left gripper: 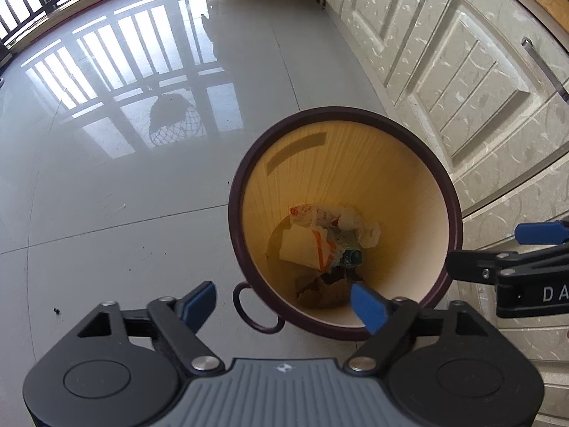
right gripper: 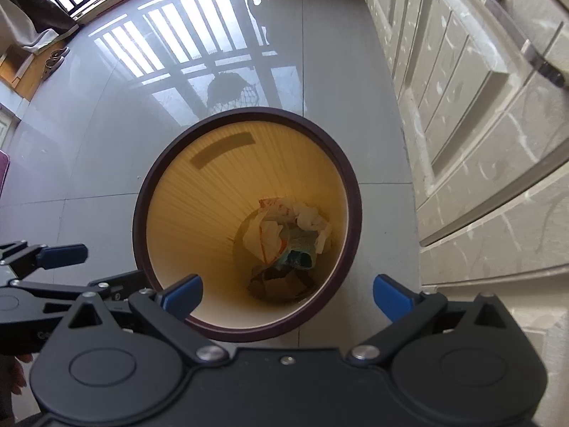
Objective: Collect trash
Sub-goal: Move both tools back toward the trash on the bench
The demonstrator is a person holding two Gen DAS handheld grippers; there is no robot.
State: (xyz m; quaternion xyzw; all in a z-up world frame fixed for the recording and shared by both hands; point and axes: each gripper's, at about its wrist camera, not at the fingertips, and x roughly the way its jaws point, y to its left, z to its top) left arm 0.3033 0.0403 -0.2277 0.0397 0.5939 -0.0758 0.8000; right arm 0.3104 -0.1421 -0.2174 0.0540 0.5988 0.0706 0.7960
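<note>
Crumpled white and orange wrappers and brown paper scraps [left gripper: 327,245] lay at the bottom of a round yellow-walled wastebasket with a dark maroon rim [left gripper: 245,163], which stood at lower centre of both views on the glossy grey tiled floor [left gripper: 106,195], just beside cream embossed cabinet doors [left gripper: 462,82] along the right edge. The left gripper [left gripper: 284,300] and the right gripper [right gripper: 288,299] hovered over the basket's near rim, each with blue-tipped jaws spread wide and holding nothing.
</note>
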